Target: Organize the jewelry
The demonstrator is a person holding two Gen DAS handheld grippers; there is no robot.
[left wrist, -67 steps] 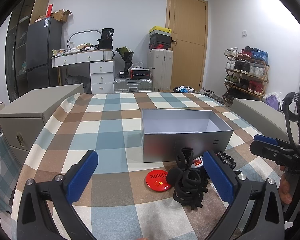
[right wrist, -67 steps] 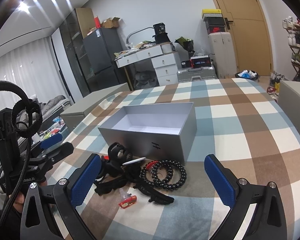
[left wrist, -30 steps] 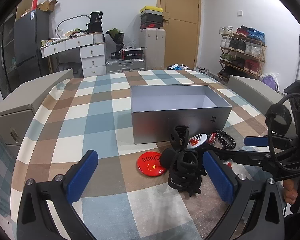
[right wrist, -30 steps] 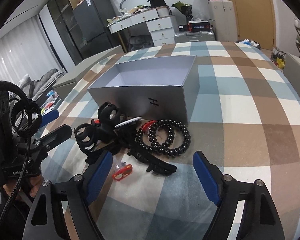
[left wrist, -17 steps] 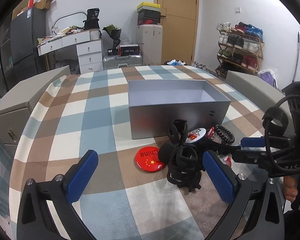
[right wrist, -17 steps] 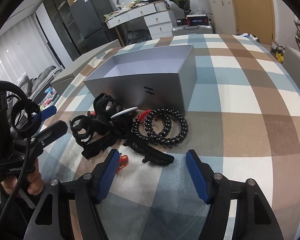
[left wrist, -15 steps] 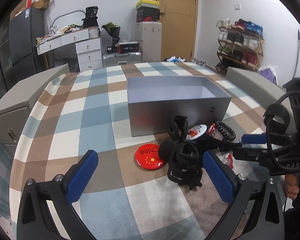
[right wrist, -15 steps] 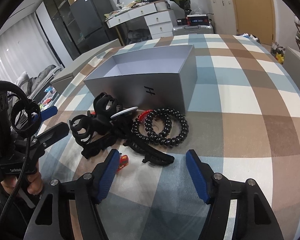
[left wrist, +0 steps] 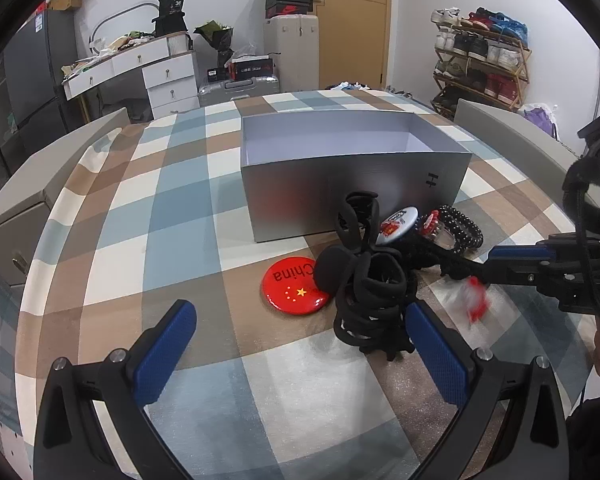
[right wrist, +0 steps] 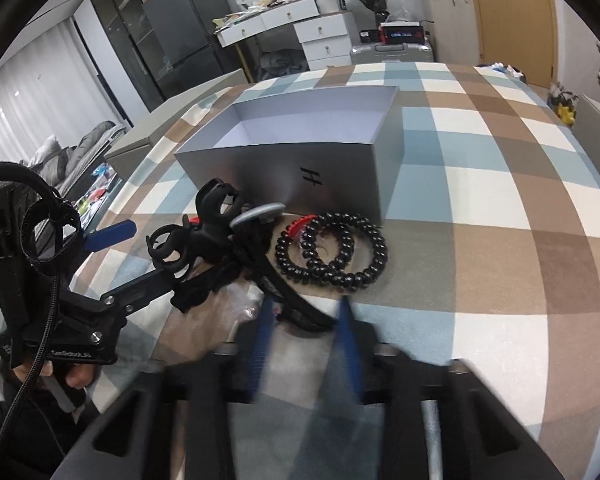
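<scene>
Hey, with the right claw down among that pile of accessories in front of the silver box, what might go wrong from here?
1. The right claw is closing with the end of the long black hair clip between its jaws. That clip runs into the tangled pile of black hair accessories, so a lift may drag the pile along.
2. The small red-and-clear trinket shows motion blur beside the claw, so it may get knocked away.

Glossy red badge (left wrist: 296, 290), seemingly matt box (left wrist: 356, 184)
</scene>
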